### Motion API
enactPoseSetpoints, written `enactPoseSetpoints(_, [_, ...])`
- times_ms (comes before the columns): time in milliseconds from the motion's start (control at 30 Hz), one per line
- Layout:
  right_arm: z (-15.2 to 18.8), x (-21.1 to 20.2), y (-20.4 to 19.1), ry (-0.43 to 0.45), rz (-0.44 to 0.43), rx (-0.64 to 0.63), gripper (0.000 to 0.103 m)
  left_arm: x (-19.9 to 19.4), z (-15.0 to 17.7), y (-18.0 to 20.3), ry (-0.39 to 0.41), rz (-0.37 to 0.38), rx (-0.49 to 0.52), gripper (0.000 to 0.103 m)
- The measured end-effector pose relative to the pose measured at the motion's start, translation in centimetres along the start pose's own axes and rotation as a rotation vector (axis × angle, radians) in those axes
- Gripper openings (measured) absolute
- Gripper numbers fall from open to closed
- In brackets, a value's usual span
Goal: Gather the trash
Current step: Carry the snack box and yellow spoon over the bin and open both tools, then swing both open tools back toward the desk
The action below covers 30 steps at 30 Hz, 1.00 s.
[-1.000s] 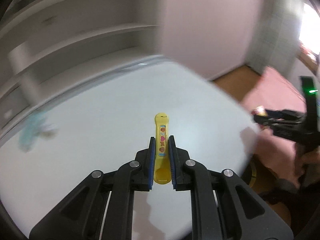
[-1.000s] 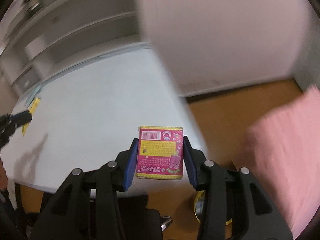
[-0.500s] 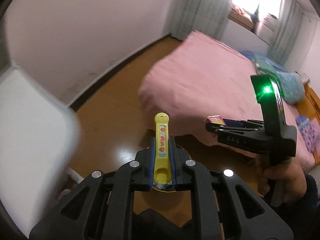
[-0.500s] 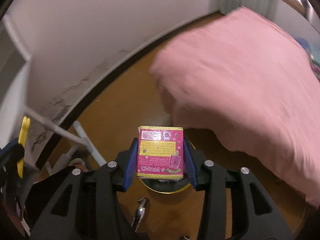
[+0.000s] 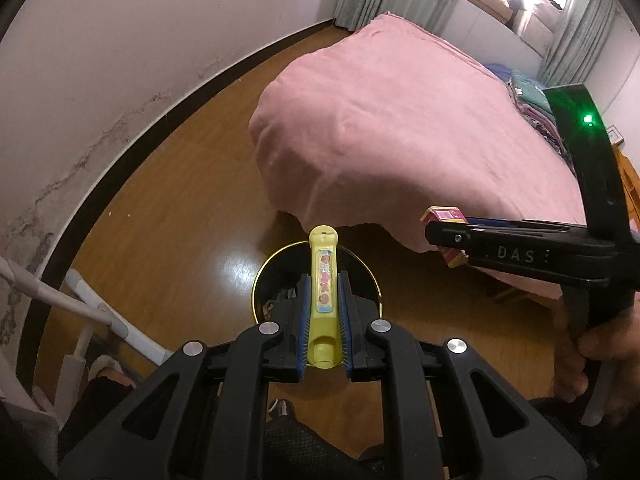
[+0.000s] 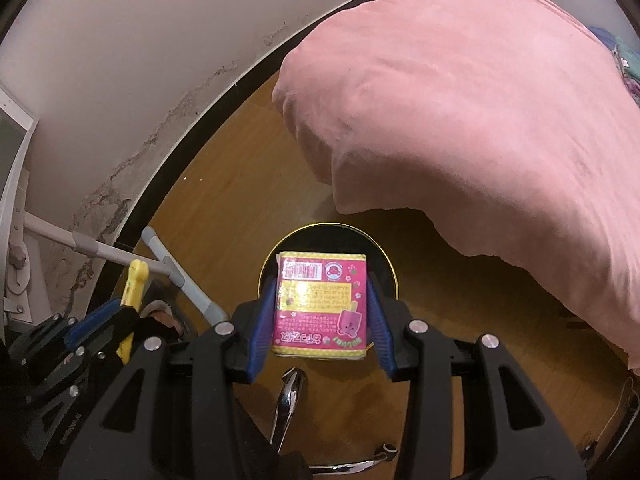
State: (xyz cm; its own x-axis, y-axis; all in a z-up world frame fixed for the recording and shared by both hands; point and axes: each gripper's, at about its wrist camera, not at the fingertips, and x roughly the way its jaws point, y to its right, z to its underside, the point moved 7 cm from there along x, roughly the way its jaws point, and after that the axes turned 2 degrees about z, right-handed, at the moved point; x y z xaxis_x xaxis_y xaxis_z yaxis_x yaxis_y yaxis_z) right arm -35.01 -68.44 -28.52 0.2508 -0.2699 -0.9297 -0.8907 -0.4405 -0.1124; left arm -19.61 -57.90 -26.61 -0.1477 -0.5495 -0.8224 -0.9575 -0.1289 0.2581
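My left gripper (image 5: 323, 280) is shut on a slim yellow plastic candy tube (image 5: 324, 276) with a sticker strip; it hangs over a round black bin with a gold rim (image 5: 256, 292) on the wooden floor. My right gripper (image 6: 322, 284) is shut on a pink and yellow candy box (image 6: 320, 304), also right above the bin (image 6: 394, 276). In the left wrist view the right gripper (image 5: 434, 236) comes in from the right with the box (image 5: 442, 215) at its tip. In the right wrist view the left gripper (image 6: 124, 304) with the tube (image 6: 134, 284) sits at lower left.
A bed with a pink cover (image 5: 400, 120) overhangs the floor just behind the bin. A white wall with a dark skirting board (image 5: 132, 148) curves along the left. Grey and white chair legs (image 6: 180, 276) stand at lower left. A person's hand (image 5: 592, 352) grips the right handle.
Both grippers swung away from the white table toward the floor and came down over the bin, each still holding its item. The bin now lies directly under both.
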Motion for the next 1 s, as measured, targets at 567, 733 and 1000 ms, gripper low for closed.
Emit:
enactPoseSetpoints(567, [-0.3, -0.7, 0.6, 0.035, 0.008, 0.047, 0.068, 1.3, 0.2, 0.8, -0.027, 0.009, 0.009, 0.012])
enactPoseSetpoints(733, [-1.0, -1.6, 1.8, 0.080, 0.014, 0.104, 0.072, 2.2, 0.1, 1.2, -0.043, 0.018, 0.005, 0.012])
enactPoseSetpoints(1000, [-1.3, -2.6, 3.1, 0.123, 0.017, 0.171, 0.072, 4.1, -0.4, 2.7, -0.072, 0.030, 0.010, 0.012])
